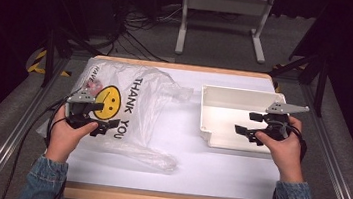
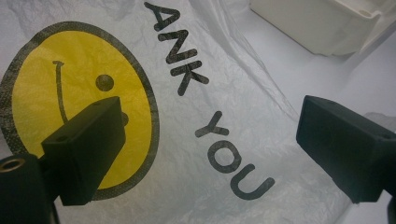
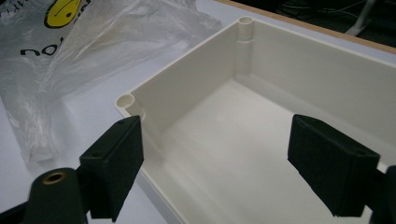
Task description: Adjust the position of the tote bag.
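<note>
White worktop w/ wood edge, dark room behind, cables and a white stand on the floor beyond. Plastic bag lies flat and crumpled on the worktop's left half, smiley + "THANK YOU" print up; something pinkish shows through it near the far left corner, can't tell what. White plastic box, open-topped and empty, sits on the right half, just beside the bag's far handle end, not quite touching as far as I can see.

Progress, judging by the layout: early. Bag not lifted or opened, box empty, nothing gripped, so the handling itself is all left to do.

Left tool hovers over the bag's near-left part, jaws spread wide w/ nothing between them; in the left gripper view the smiley sits right under them. Right tool hangs over the box's near-right interior, jaws also wide apart, holding nothing.
</note>
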The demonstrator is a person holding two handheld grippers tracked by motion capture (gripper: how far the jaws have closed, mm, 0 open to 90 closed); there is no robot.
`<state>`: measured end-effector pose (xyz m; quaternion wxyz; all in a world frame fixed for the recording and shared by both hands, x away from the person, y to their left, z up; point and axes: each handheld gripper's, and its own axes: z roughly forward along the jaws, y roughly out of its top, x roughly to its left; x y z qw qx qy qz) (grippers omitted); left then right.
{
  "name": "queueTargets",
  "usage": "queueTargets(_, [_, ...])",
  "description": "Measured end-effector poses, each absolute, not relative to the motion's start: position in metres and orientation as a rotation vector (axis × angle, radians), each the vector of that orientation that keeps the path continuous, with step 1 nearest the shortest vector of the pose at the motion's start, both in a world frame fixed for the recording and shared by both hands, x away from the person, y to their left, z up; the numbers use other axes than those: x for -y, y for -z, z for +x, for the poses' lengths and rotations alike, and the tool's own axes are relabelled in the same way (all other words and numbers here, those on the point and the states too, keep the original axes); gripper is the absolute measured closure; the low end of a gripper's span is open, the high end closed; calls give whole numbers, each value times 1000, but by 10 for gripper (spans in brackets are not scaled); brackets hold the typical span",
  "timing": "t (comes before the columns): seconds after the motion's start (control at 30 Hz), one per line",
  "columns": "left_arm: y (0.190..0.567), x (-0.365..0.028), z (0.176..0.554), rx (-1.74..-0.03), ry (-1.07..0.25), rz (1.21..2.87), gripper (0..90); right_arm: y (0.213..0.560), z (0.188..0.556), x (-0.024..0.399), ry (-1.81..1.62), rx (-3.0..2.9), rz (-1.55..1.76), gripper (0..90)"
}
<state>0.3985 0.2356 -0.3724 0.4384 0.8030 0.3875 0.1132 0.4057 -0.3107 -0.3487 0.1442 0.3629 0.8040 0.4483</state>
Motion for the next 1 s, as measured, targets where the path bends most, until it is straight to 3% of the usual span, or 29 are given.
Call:
queueTargets(0.07, [371, -237, 398, -988, -273, 1995, 139, 351, 406, 309, -1284, -2326, 1055, 186])
queueTargets(0.23, [368, -236, 397, -954, -251, 1986, 137, 353, 408, 308, -1285, -2338, 1060, 185])
queueTargets(0.47, [359, -221, 389, -865, -275, 2022, 80, 353, 408, 308, -1286, -2336, 1070, 181])
queueTargets(0.53, [359, -214, 387, -860, -224, 2055, 40, 352, 408, 308, -1286, -2330, 1071, 180])
queueTargets(0.63, [355, -204, 384, -796, -181, 2052, 48, 354, 408, 310, -1280, -2333, 1082, 177])
queueTargets(1.0, [366, -178, 376, -608, -121, 2294, 42, 354, 406, 309, -1278, -2344, 1083, 164])
